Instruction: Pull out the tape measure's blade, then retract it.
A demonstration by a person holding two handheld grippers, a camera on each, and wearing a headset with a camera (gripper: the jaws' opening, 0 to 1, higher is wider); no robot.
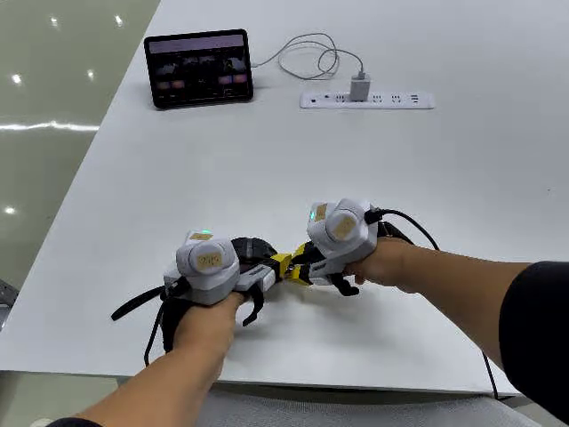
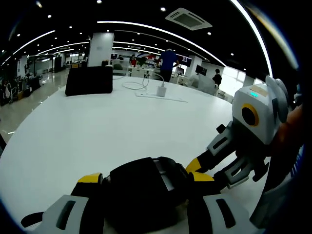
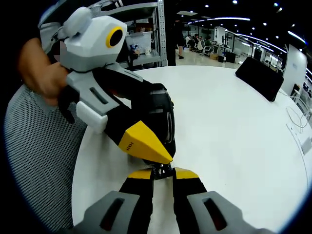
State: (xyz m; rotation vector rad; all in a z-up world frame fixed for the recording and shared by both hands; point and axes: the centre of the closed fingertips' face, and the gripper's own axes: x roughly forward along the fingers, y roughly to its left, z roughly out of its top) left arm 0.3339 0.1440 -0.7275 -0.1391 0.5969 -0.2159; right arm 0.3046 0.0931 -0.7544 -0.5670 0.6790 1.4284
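A white table stands in a wide, bright hall. At its far side are a dark tablet and a power strip with a plugged-in charger and a looped cable.

Near the table's front edge, the left gripper clamps the black tape measure, its yellow-tipped jaws pressing on either side of the case, which rests on the table. The right gripper meets it tip to tip from the other side. Its jaws are drawn almost together, pinching a small metal piece, seemingly the blade tip, right at the case. No length of blade shows between the case and the tip. In the head view, each gripper is held in one of the person's hands, with the tape measure between them.
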